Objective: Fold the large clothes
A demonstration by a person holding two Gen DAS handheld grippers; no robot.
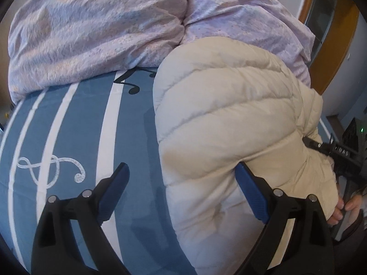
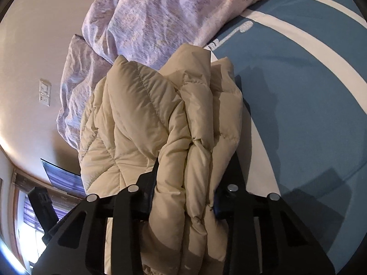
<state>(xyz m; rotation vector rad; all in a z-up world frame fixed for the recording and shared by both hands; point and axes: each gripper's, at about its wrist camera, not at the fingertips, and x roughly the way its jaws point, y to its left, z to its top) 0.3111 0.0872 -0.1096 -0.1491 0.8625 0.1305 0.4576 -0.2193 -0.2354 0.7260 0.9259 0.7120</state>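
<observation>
the right gripper (image 2: 183, 197) is clamped on a bunched fold of the cream puffer jacket (image 2: 146, 123); the left gripper (image 1: 181, 183) gapes wide and empty, straddling the jacket's edge on the blue striped bedsheet (image 1: 75, 137).

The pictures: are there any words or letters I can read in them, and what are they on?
"DAS" as it seems to read, in white letters seen turned round, on the right gripper.
The music signs on the blue bedsheet are drawings, not words.
The wall switch plate has marks too small to read.
</observation>
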